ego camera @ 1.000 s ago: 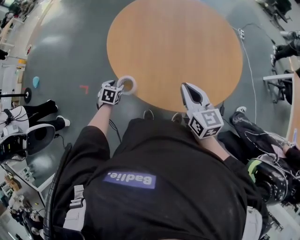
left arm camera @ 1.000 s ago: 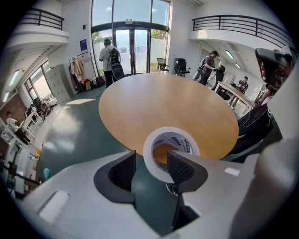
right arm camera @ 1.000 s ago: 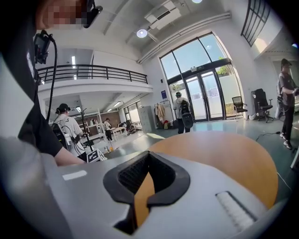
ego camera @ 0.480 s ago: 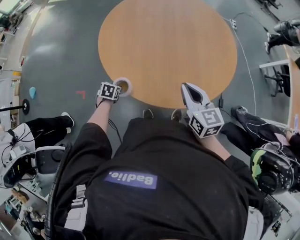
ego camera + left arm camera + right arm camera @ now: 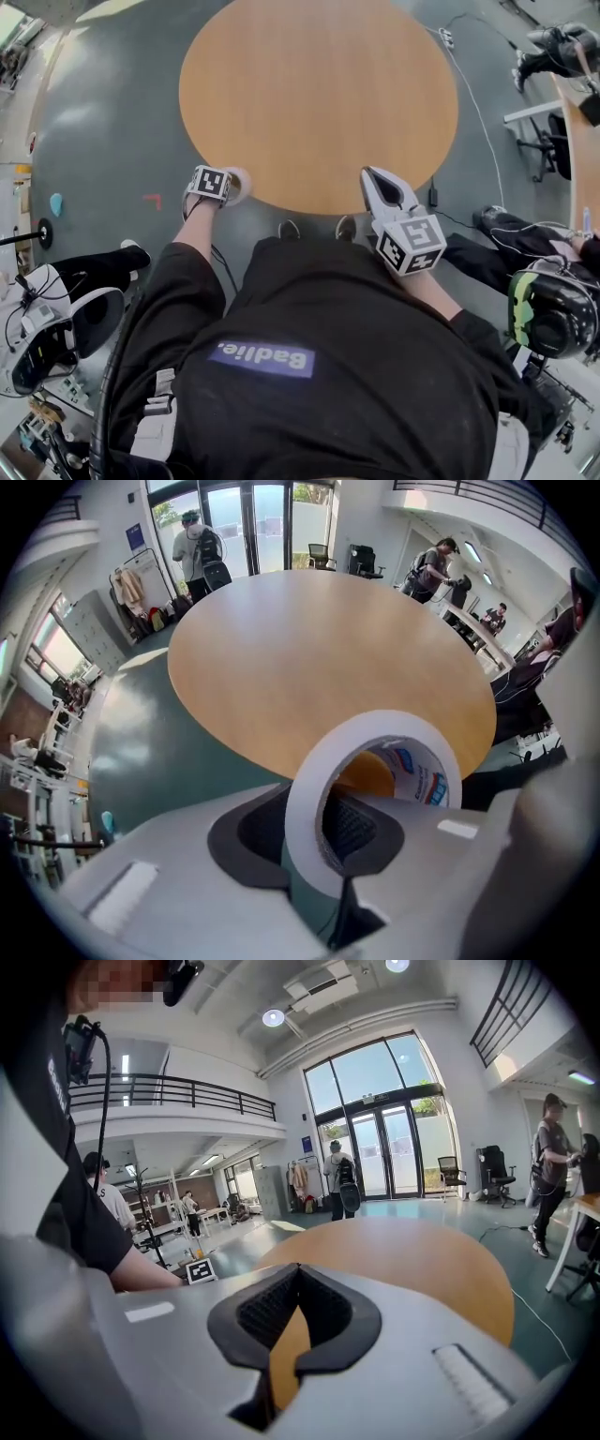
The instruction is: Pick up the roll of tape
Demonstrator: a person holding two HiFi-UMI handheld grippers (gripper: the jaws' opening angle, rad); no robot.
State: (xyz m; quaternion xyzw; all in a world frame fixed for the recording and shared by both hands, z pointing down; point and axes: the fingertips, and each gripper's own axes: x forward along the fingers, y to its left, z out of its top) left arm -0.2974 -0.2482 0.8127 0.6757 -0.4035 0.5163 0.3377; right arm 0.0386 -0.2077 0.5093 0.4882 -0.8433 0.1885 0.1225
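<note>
Tape [image 5: 305, 789] is the one thing that has changed. A second ago the head view showed it as an open white ring just ahead of the left hand-held gripper [image 5: 223, 185], at the lower-left rim of the tabletop [image 5: 319, 94]. Now the marker cube covers most of it and only a pale crescent shows. In the left gripper view the jaws are closing with the roll's wall between them, one pad outside the ring and one through its hole, and both look pressed against it. That suggests the grasp is made and only the lift remains. Whether the roll already clears the wood cannot be told, though grey-green floor [image 5: 112, 122] shows under it between the jaws. The right hand-held gripper [image 5: 372, 178] has not moved – it hangs at the lower right rim with its jaws together and nothing in them. The roll is a thin-walled hoop with a smooth matte outer face and a printed cardboard core, so it may flex under a squeeze. The pads are dark and ribbed, and the tabletop is a round, flat disc of pale wood grain.
</note>
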